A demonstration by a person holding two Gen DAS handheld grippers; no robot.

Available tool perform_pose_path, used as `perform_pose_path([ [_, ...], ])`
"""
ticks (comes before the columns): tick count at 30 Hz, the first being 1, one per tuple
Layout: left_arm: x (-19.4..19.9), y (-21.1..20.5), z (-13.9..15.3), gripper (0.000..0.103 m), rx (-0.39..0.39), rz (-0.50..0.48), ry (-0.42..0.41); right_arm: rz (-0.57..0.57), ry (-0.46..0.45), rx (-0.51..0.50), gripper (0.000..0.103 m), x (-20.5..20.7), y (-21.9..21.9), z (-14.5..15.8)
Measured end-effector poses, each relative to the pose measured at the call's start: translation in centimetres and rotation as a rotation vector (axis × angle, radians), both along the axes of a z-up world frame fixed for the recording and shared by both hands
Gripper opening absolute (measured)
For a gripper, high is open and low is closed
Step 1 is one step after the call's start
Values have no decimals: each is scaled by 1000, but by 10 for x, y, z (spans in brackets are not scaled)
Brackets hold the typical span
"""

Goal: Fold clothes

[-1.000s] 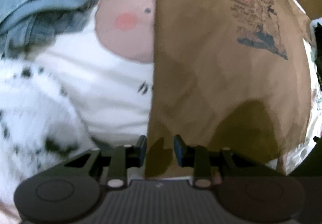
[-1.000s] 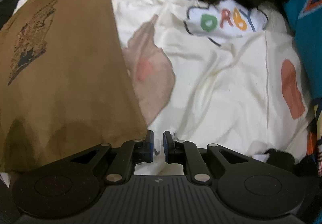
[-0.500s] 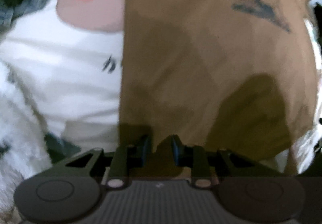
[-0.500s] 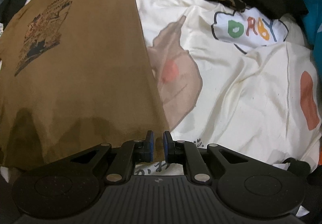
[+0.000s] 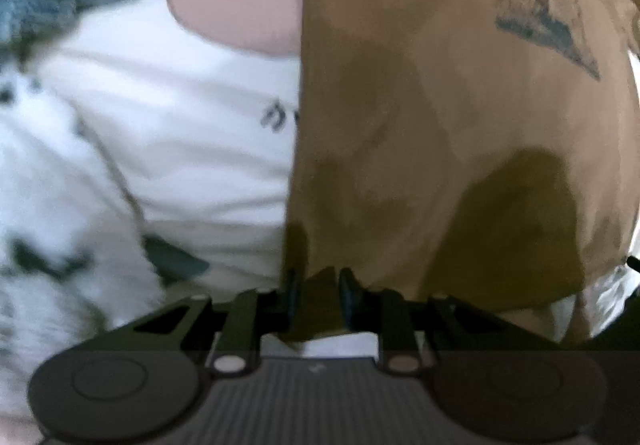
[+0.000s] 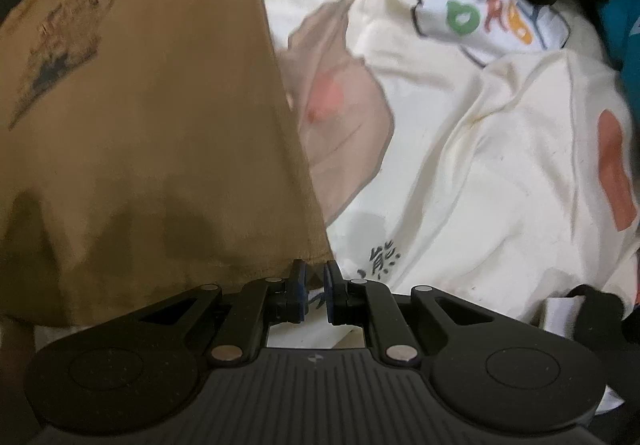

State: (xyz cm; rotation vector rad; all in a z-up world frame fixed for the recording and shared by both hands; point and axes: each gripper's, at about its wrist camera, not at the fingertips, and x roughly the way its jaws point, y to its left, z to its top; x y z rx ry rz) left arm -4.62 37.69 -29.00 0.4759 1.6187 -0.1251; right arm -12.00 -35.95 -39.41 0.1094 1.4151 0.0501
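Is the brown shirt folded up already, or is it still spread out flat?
Spread out. The brown shirt lies flat with its print showing; both grippers hold its near corners, on top of the white shirt.

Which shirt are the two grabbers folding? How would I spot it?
Look at the pile of clothes. On top of the white cartoon shirt lies the brown shirt, held at its near corners. It is the only brown one, with a dark faded print.

We see a white cartoon-printed sheet point(image 6: 480, 165) spread underneath, a fluffy black-spotted blanket point(image 5: 48, 205) at its left, and teal fabric point(image 6: 624, 25) at the right edge.
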Motion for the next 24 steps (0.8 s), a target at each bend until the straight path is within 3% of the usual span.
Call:
perform_pose_path([
  [8, 47, -27, 46, 42, -52, -70, -133, 22, -114, 46, 11, 22, -7, 44],
  [10, 59, -36, 54, 47, -74, -93, -159, 16, -145, 54, 14, 29, -8, 52],
  [12, 70, -45, 60, 50, -94, -112, -183, 15, -175, 68, 24, 37, -9, 60],
  [16, 82, -75, 64, 54, -116, -149, -213, 50, -223, 88, 30, 56, -1, 71],
  [18, 91, -84, 68, 56, -122, -174, -220, 87, -245, 92, 39, 64, 7, 75],
  [24, 103, -104, 55, 61, -153, -228, -240, 132, -256, 132, 40, 90, 26, 78],
])
